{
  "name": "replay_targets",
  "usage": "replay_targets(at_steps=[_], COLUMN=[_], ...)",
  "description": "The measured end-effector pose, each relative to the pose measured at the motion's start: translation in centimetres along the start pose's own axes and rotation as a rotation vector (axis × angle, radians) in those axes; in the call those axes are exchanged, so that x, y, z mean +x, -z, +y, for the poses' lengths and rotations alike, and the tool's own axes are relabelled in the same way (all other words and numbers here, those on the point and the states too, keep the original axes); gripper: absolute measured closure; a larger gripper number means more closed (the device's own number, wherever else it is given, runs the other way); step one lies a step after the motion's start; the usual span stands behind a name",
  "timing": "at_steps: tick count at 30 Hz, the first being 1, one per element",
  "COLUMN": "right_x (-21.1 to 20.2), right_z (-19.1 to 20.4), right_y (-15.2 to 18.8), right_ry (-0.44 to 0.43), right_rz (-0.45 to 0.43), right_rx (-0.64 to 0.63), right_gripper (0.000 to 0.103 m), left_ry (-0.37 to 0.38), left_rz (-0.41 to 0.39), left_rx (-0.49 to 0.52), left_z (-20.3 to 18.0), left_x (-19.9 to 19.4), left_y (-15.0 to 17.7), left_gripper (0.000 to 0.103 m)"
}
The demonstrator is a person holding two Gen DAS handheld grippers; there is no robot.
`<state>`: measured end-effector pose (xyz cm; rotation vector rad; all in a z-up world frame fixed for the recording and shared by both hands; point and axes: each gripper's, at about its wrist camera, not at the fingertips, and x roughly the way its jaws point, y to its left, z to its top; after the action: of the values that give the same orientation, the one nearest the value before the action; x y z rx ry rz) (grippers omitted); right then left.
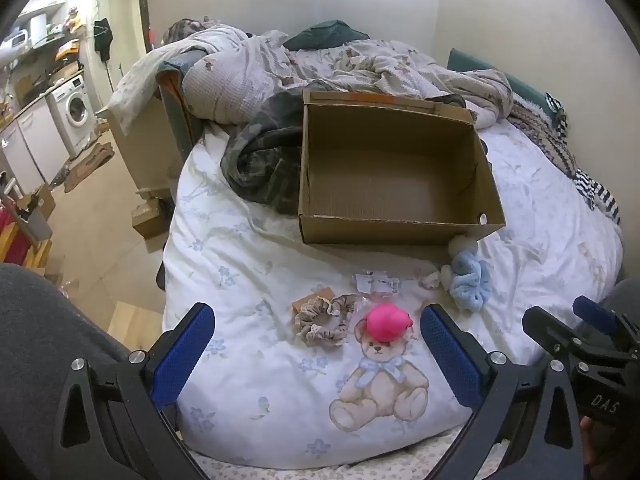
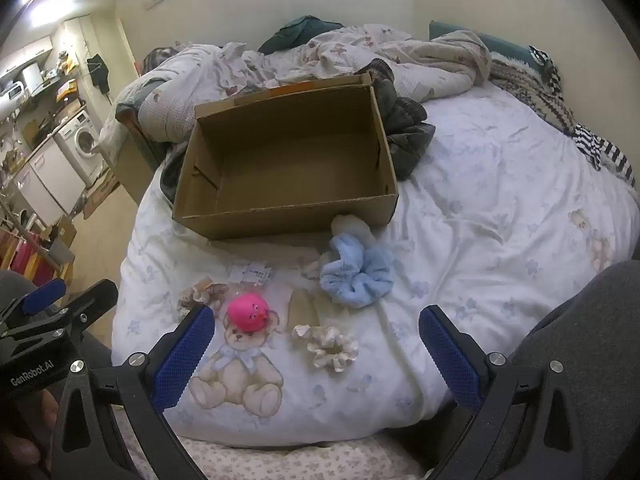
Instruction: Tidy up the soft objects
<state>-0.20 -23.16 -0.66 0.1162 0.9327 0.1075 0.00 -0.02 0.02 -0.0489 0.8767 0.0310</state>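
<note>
An open, empty cardboard box [image 1: 392,168] [image 2: 288,160] stands on the bed. In front of it lie a pink squishy ball [image 1: 389,322] [image 2: 248,312], a beige lace scrunchie [image 1: 326,320] [image 2: 200,294], a fluffy light-blue scrunchie [image 1: 470,282] [image 2: 358,274], a cream scrunchie [image 2: 330,346] and a small white pom-pom [image 1: 462,245] [image 2: 352,224] against the box. My left gripper [image 1: 316,350] is open and empty, just short of the pink ball. My right gripper [image 2: 316,350] is open and empty, near the cream scrunchie.
A white bear-print duvet [image 1: 256,380] [image 2: 480,200] covers the bed. Small plastic packets [image 1: 376,283] [image 2: 252,274] lie near the toys. A camouflage garment [image 1: 260,164] lies beside the box, crumpled bedding [image 1: 320,60] behind. Floor and a washing machine [image 1: 76,114] are at left.
</note>
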Motion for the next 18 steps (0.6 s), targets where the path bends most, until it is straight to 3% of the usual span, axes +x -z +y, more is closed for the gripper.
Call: replay_targets(at_steps=[18], right_x=[0.09], right_z=[0.16], right_y=[-0.01], right_ry=[0.003], right_rz=[0.000], right_rx=[-0.002], right_gripper=[0.000], left_ry=[-0.006], left_rz=[0.000], left_rx=[0.006], left_z=[-0.03], left_x=[0.01], left_y=[0.00], left_gripper=[0.000])
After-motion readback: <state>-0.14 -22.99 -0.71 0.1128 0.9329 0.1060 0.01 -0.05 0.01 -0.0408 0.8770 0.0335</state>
